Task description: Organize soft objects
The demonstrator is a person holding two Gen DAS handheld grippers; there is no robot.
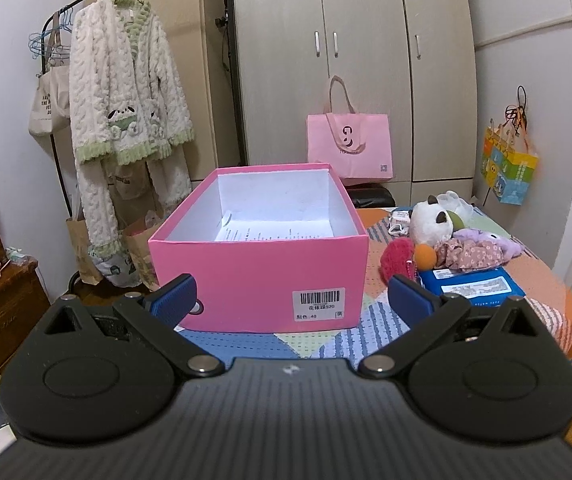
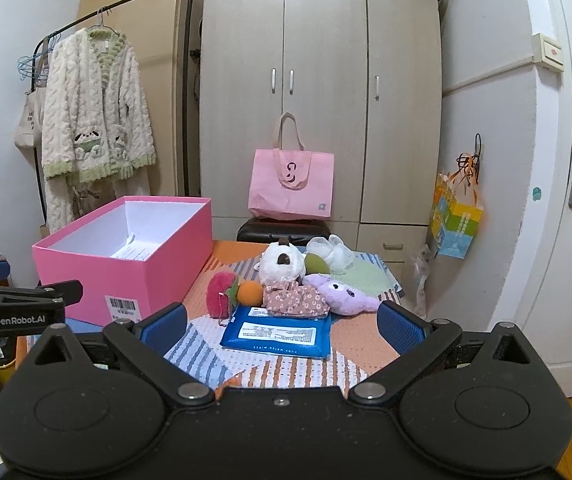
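A pink box point(image 1: 261, 276) point(image 2: 125, 268) stands open on the patterned table, with only a printed paper inside. Right of it lies a heap of soft things: a white plush point(image 2: 281, 266), a purple plush point(image 2: 342, 294), a floral cloth point(image 2: 296, 300), a red fuzzy toy point(image 2: 221, 294), an orange ball point(image 2: 250, 293) and a blue wipes pack point(image 2: 277, 334). My left gripper point(image 1: 290, 298) is open just in front of the box. My right gripper point(image 2: 281, 322) is open above the wipes pack, short of the heap. Both hold nothing.
The table point(image 2: 310, 368) has a colourful woven cover. A pink tote bag point(image 2: 292, 184) sits on a dark stool before the wardrobe point(image 2: 322, 92). A fleece robe point(image 2: 93, 120) hangs on a rack at left. A door point(image 2: 566, 200) is at right.
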